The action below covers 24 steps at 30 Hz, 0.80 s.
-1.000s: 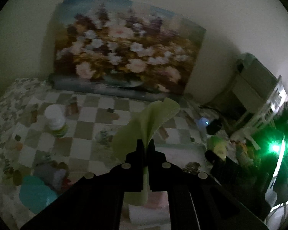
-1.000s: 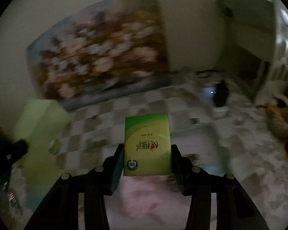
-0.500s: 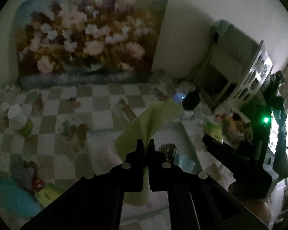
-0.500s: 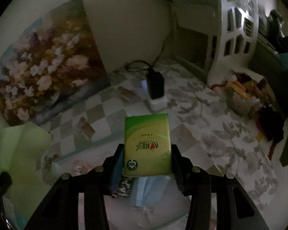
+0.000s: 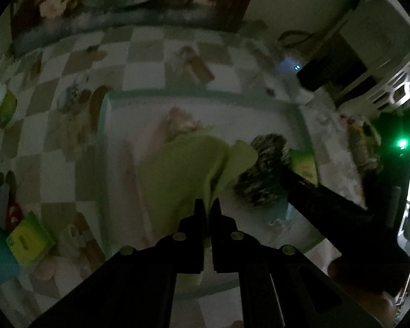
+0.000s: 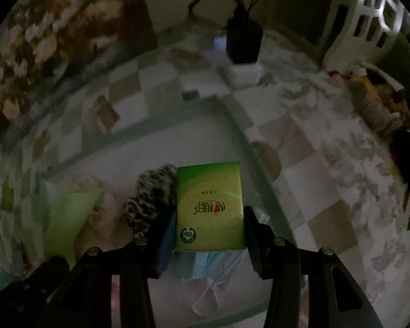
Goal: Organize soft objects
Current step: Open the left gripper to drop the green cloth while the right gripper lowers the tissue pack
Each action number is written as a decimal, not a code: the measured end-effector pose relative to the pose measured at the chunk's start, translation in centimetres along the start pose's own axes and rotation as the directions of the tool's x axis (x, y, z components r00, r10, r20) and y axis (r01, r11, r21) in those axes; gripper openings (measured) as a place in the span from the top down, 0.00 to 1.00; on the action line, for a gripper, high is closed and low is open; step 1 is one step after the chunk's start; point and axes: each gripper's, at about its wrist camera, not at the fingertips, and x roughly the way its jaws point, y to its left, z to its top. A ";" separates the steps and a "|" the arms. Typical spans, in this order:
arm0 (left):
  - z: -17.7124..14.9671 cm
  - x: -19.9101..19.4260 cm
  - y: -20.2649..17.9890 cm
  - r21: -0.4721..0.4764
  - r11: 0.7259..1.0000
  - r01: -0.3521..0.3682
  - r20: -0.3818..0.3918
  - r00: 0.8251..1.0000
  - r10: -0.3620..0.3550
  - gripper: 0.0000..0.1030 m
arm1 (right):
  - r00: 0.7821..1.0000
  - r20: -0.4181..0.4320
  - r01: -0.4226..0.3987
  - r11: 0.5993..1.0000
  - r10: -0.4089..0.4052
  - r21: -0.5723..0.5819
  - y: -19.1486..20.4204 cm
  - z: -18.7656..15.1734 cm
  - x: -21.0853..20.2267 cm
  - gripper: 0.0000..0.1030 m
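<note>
A light green cloth (image 5: 188, 164) hangs pinched between the nearly closed fingers of the left gripper (image 5: 208, 207), its free end draped down into a white tray (image 5: 205, 93) with a pale green rim. The same cloth appears at the left of the right wrist view (image 6: 68, 218). A green tissue pack (image 6: 210, 207), printed with a small round mark and red lettering, is clamped flat between the two pads of the right gripper (image 6: 209, 229); the jaws stand partly apart, pressed on the pack's long sides. In the left wrist view the pack (image 5: 304, 165) shows as a green corner at the tip of the dark right gripper (image 5: 292, 175), above the tray's right side. A leopard-print scrunchie (image 6: 150, 196) lies in the tray just beside the pack and between the two held items. Pink fabric (image 5: 177, 120) lies in the tray beyond the cloth, and a pale blue face mask (image 6: 205, 265) lies in the tray beneath the pack. The tray rests on a checked tablecloth (image 5: 147, 46). A second green pack (image 5: 28, 239) lies on the tablecloth left of the tray. A flower painting (image 6: 41, 41) leans against the wall behind, and a black charger (image 6: 243, 43) stands on a white block near the tray's far corner. The scene is dim and partly blurred.
</note>
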 end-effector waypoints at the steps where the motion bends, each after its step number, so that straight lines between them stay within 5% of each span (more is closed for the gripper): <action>1: 0.0 0.2 0.0 -0.003 1.000 -0.006 -0.008 1.000 0.006 0.96 | 1.000 -0.008 0.003 1.000 -0.003 -0.003 0.1 -0.1 0.2 0.52; 18: -0.2 0.7 -0.6 0.039 0.997 -0.063 -0.050 0.997 0.065 0.95 | 0.999 -0.040 0.020 0.999 -0.022 -0.040 0.4 -0.5 0.9 0.50; 24: 0.1 -1.0 -1.2 0.052 0.997 -0.052 -0.022 0.998 0.053 0.82 | 1.000 -0.019 -0.001 0.999 0.000 -0.045 0.7 -0.5 -0.1 0.42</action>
